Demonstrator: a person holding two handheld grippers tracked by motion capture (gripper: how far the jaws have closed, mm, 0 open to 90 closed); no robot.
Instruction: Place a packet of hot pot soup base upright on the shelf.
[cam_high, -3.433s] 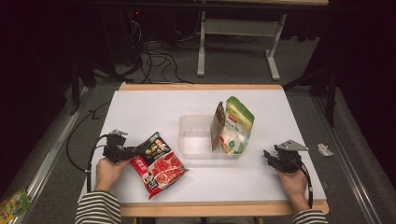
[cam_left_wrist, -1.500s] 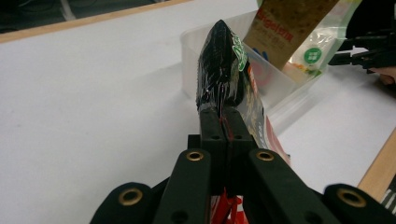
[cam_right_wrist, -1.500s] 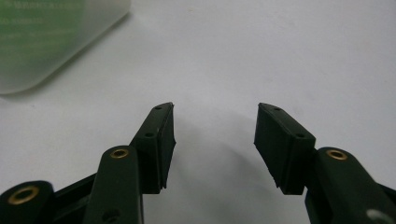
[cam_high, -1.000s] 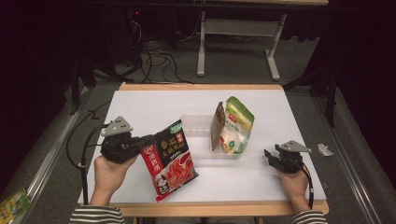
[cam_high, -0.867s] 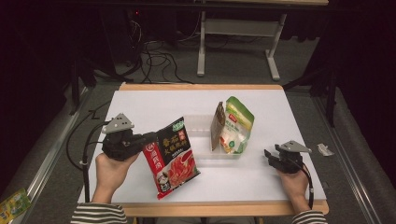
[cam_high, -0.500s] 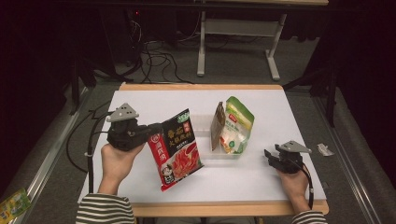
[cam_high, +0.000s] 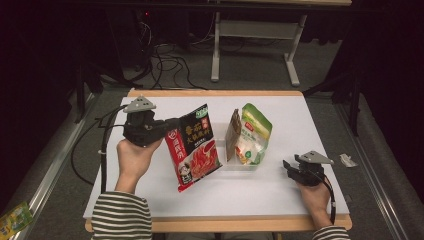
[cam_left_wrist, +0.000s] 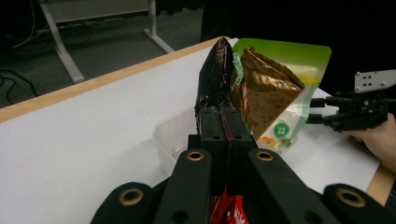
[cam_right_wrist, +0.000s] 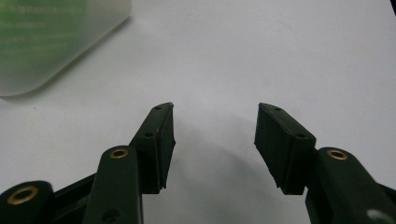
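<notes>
One red-and-black packet (cam_high: 194, 146) hanging in the air over the left half of the white table (cam_high: 160, 200), pinched along its left edge by the left gripper (cam_high: 167, 131), jaws clamped tight on the foil. Tilting, top corner toward the far side, lower corner pointing at the table's near edge. Covering part of the clear plastic tub (cam_high: 235, 165) from the high view, so only a sliver of the tub's near rim showing there. Print on the packet too small to read. Seen edge-on in the left gripper view, the packet (cam_left_wrist: 215, 79) reduced to a thin dark strip rising from the closed jaws of the left gripper (cam_left_wrist: 224, 119), its red lower part cut off behind the black arms.

Standing upright in the tub (cam_left_wrist: 170, 140), a green and brown pouch (cam_high: 250, 134), gusset side facing the packet; in the left gripper view, the pouch (cam_left_wrist: 275, 88) just behind the packet, touching or not impossible to tell.

Resting on the table at the right, well apart from the tub, the right gripper (cam_high: 290, 167), jaws spread wide with nothing between them. Looking along the right gripper (cam_right_wrist: 215, 135), bare white tabletop between the pads, and a blurred corner of the tub (cam_right_wrist: 51, 46) cut off at upper left, green showing through it.
</notes>
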